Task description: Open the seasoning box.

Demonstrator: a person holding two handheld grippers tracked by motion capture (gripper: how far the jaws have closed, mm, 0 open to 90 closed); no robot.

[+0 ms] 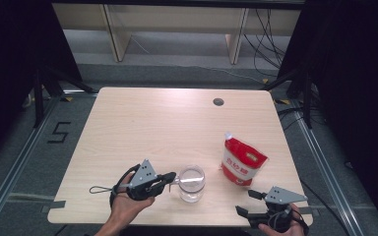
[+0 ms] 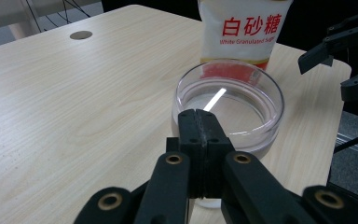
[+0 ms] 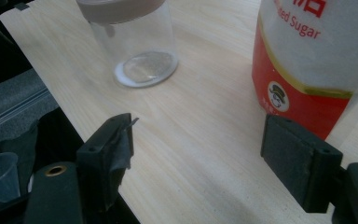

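Two grippers idle: left gripper (image 1: 170, 180) clamped shut, empty, touching clear glass jar (image 1: 192, 183); right gripper (image 1: 246, 202) gaped wide, empty, near red-white sugar pouch (image 1: 242, 160). Risk: nudge could topple jar.

Bright tabletop, dark surroundings; close views soft.

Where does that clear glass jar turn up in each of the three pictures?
High view: glass jar near the table's front edge, centre.
Left gripper view: centre, just behind the closed jaws.
Right gripper view: upper left.
Shared landmark: the red-and-white sugar bag beside it.
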